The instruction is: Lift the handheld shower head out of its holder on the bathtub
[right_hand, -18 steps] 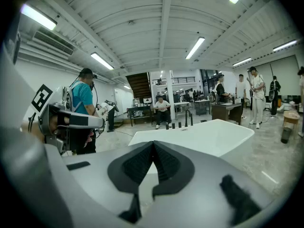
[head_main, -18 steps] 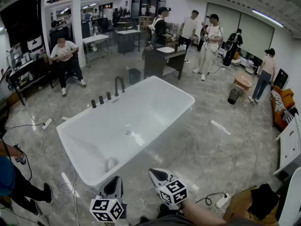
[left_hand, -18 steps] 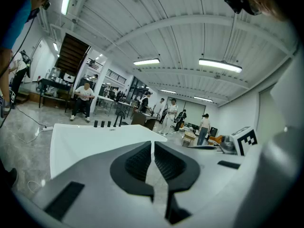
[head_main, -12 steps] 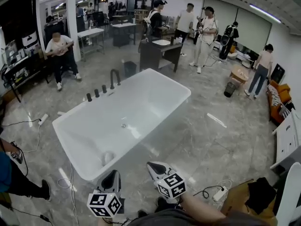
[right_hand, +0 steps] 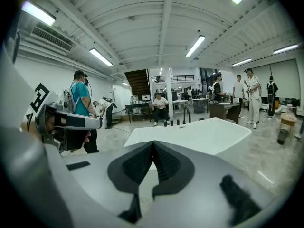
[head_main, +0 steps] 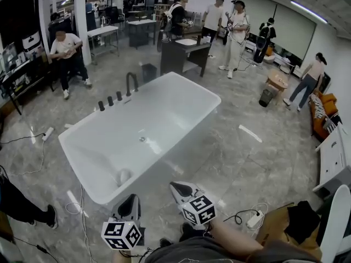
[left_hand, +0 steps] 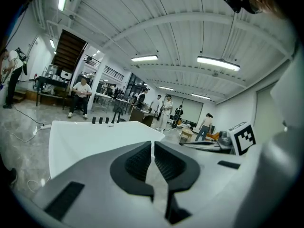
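The white freestanding bathtub [head_main: 82, 169] fills the middle of the head view. On its far left rim stand a tall black spout [head_main: 131, 84] and a row of three short black fittings [head_main: 110, 101]; from here I cannot tell which one is the shower head. Both grippers hover low in the view, short of the tub's near end. My left gripper [head_main: 129, 206] and right gripper [head_main: 180, 189] are both shut and empty. In the left gripper view the left gripper [left_hand: 153, 144] points at the tub [left_hand: 95, 137]. The right gripper [right_hand: 153, 143] faces the tub [right_hand: 199, 132] and its fittings [right_hand: 171, 122].
A dark desk [head_main: 184, 59] and a bin [head_main: 148, 72] stand behind the tub. Several people stand at the back, and one sits at the back left [head_main: 66, 48]. Cables and power strips [head_main: 255, 219] lie on the marble floor. A person's leg [head_main: 22, 207] is at the left.
The view has shifted slightly, so the tub sits a little higher and further left. Both grippers stay shut at the bottom. The person at the left edge has mostly left the frame.
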`<state>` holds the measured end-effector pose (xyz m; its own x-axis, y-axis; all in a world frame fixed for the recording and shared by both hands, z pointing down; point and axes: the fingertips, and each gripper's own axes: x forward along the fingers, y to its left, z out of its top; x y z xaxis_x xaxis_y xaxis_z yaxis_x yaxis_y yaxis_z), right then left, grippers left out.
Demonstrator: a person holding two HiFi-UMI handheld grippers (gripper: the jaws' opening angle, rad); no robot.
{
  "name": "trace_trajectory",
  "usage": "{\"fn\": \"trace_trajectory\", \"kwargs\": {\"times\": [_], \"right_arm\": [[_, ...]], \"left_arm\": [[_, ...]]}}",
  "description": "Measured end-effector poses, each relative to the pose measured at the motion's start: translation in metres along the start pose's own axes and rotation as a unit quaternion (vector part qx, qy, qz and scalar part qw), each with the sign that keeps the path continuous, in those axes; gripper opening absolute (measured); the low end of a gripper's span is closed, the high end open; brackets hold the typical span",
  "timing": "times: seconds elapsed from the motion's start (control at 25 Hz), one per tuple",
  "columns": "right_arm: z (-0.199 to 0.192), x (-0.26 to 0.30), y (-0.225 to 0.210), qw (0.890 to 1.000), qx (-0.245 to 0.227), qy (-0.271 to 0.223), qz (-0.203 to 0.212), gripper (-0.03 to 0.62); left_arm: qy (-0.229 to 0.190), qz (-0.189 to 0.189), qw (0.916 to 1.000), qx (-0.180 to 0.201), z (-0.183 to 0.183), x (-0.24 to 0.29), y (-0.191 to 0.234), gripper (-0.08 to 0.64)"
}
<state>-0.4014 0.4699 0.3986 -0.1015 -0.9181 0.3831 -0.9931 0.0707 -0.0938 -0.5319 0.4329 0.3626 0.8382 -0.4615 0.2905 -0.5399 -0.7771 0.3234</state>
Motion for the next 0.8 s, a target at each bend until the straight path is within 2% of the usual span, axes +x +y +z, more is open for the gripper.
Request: {"fn": "trace_trajectory", "kwargs": {"times": [0.36, 0.52, 0.8], "right_arm": [[-0.013, -0.001, -0.021, 0.998, 0.054, -0.013, -0.004, 0.026], [-0.014, 0.006, -0.042, 0.998, 0.056, -0.016, 0.006, 0.028], [-0.005, 0.030, -0.097, 0.998, 0.055, -0.013, 0.023, 0.028]], "left_arm": [[0.006, 0.008, 0.9999, -0.011, -0.010, 0.009, 0.011, 0.032], [0.016, 0.017, 0.9996, -0.017, -0.015, 0.028, 0.005, 0.032], [0.016, 0.039, 0.9989, -0.018, -0.002, 0.080, -0.002, 0.032]]}}
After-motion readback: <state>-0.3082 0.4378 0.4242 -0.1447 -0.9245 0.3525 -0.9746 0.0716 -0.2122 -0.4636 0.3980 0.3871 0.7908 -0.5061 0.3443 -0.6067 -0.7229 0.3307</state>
